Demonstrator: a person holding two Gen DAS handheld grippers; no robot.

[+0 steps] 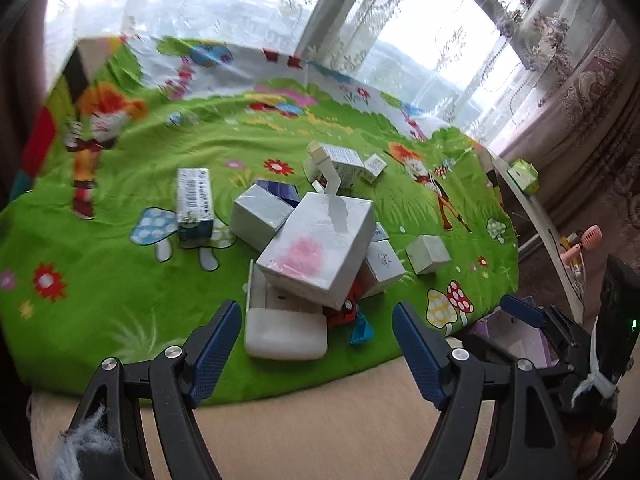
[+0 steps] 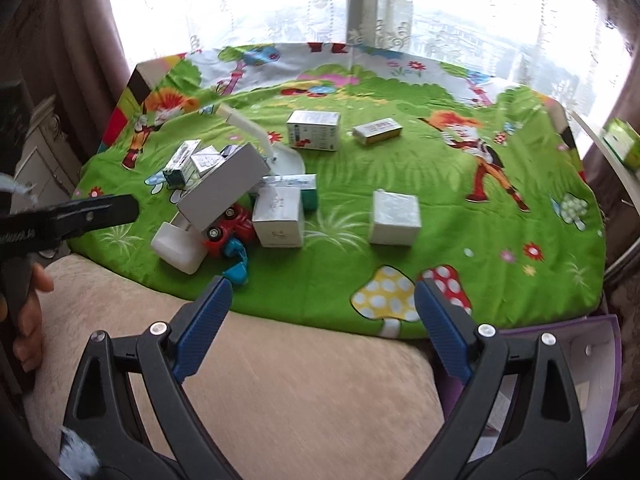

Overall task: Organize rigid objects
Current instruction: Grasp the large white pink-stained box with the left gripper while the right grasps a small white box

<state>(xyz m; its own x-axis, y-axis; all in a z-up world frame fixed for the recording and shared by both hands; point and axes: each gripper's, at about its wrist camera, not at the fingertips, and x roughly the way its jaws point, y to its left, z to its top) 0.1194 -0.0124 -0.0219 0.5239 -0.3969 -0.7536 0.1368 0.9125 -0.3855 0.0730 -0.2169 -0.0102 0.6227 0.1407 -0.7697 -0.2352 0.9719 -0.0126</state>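
Both grippers, left (image 1: 316, 320) and right (image 2: 322, 304), jaws wide, empty, short of large white box (image 1: 318, 248). Box leans on red toy car (image 2: 228, 226); nudge likely topples pile.

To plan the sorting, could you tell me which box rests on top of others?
The big white box with the pink smudge; it leans tilted across neighbouring boxes.
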